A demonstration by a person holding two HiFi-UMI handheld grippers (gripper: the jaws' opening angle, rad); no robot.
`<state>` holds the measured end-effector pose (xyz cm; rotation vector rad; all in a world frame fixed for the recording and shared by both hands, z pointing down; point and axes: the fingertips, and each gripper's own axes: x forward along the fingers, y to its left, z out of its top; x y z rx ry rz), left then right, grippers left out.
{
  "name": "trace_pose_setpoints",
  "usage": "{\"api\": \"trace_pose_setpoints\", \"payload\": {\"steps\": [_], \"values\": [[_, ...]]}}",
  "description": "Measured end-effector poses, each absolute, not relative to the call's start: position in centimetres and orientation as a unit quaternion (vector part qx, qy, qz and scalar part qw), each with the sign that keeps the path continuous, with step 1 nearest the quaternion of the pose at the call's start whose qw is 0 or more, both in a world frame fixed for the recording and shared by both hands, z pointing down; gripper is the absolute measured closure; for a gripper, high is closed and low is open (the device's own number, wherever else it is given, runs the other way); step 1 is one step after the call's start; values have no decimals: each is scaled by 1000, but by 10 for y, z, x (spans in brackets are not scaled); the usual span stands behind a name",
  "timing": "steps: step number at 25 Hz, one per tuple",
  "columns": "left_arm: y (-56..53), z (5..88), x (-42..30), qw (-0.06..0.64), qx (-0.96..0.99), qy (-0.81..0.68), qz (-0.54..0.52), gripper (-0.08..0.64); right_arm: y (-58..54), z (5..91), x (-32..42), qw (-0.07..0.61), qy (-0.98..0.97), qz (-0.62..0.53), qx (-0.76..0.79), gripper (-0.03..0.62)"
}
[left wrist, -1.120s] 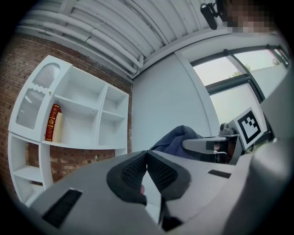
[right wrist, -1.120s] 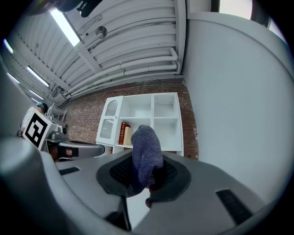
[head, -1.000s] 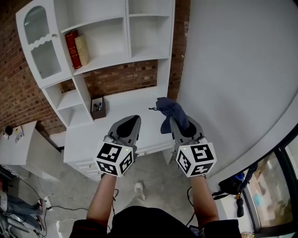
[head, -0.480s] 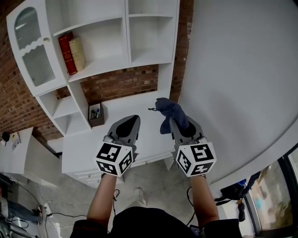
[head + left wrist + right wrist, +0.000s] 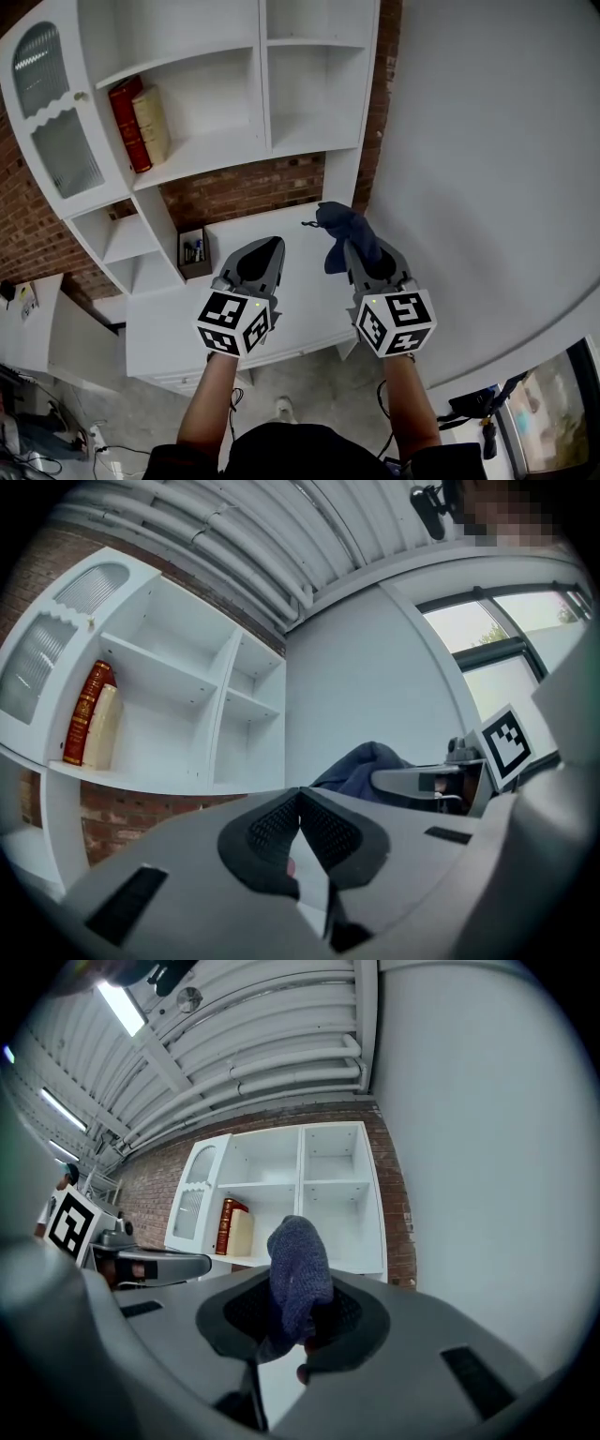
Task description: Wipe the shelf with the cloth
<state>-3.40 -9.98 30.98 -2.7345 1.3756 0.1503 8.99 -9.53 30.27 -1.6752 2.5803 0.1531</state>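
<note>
The right hand-held gripper (image 5: 360, 251) pinches a dark blue, knitted-looking cloth (image 5: 341, 228), held in the air above the white counter (image 5: 167, 319) and well short of the white wooden shelf unit (image 5: 234, 142) on the brick wall. The left hand-held gripper (image 5: 262, 253) has its jaws pressed together on nothing. Only part of the cloth seems to be caught, so dragging it along a board could pull it free. A wide sweep on the left compartment could also knock over the tall red book (image 5: 124, 124) and the cream book (image 5: 150, 122) beside it. The right gripper view shows the cloth (image 5: 298, 1274) wedged between the pads. Only the head view shows the counter and the small dark box (image 5: 192, 253) on it.
</note>
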Motion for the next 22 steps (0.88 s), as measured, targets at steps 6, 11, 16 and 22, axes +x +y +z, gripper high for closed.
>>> {"api": "trace_pose_setpoints", "payload": {"steps": [6, 11, 16, 22], "values": [[-141, 304, -55, 38, -895, 443, 48, 543, -136, 296, 66, 32, 836, 48, -546, 503], [-170, 304, -70, 27, -898, 435, 57, 543, -162, 296, 49, 23, 831, 47, -554, 503], [-191, 303, -83, 19, -902, 426, 67, 543, -185, 293, 35, 10, 826, 55, -561, 503], [-211, 307, -90, 15, -908, 413, 67, 543, -204, 293, 25, 6, 820, 57, -569, 503]]}}
